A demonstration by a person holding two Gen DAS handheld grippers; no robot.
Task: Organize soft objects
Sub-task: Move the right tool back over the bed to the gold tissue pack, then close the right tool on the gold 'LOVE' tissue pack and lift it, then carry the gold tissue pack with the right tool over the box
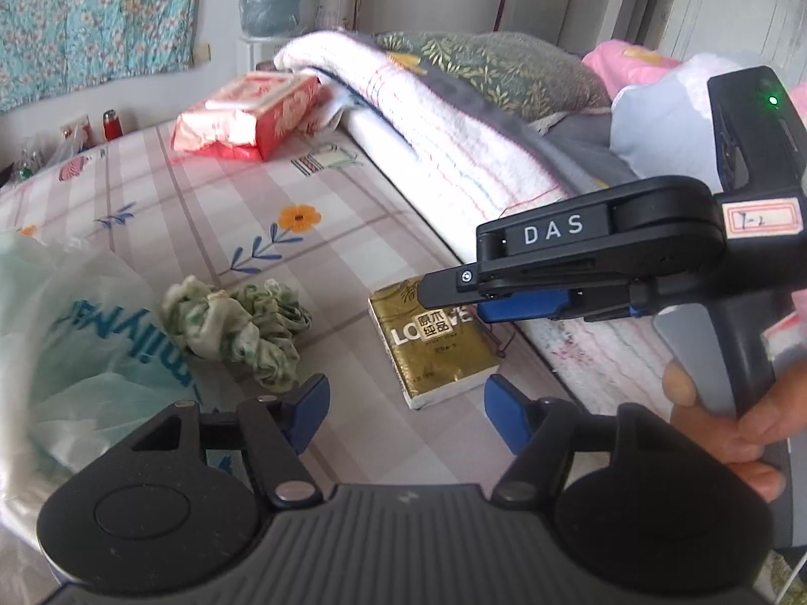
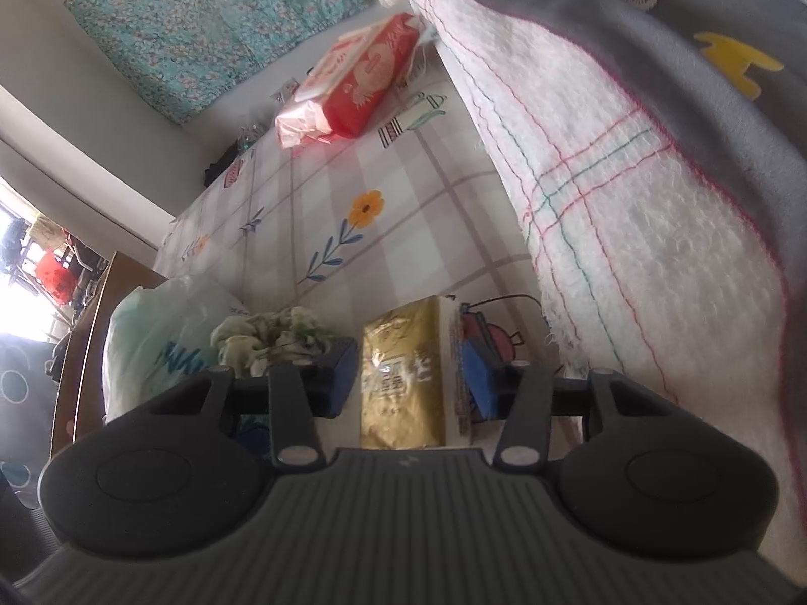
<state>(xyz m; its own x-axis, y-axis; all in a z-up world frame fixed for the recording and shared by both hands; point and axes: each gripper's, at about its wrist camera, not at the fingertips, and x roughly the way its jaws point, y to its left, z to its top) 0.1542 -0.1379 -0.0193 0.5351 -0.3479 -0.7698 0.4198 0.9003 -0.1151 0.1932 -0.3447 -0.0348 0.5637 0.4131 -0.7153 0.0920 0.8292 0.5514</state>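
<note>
little looks sorted yet. on the bed (image 1: 212, 212) the soft things lie loose: a gold tissue pack (image 1: 436, 348) beside the folded white blanket (image 1: 454, 141), a crumpled green cloth (image 1: 242, 327) just left of it, a plastic bag (image 1: 75, 343) further left touching the cloth, and a red tissue pack (image 1: 252, 116) well apart near the far end. nothing is visibly stowed or stacked, so nearly all the work seems left, and the gold pack looks like the first item being taken.

the right tongs (image 2: 411, 370) straddle the gold tissue pack (image 2: 408, 368), one blue pad on each long side. the right pad seems to touch the pack's white edge and the left sits against or just off the gold face; the fisheye view is too low to be sure the pads are pressing, so i cannot tell whether it is gripped. the pack lies flat on the bed. in the left view the right tongs (image 1: 504, 297) come in from the right, angled down, with a hand (image 1: 726, 413) round the grey handle.

the left tongs (image 1: 403, 408) hang spread and empty above the bed, pointing steeply down, between the green cloth and the gold pack, touching neither.
</note>
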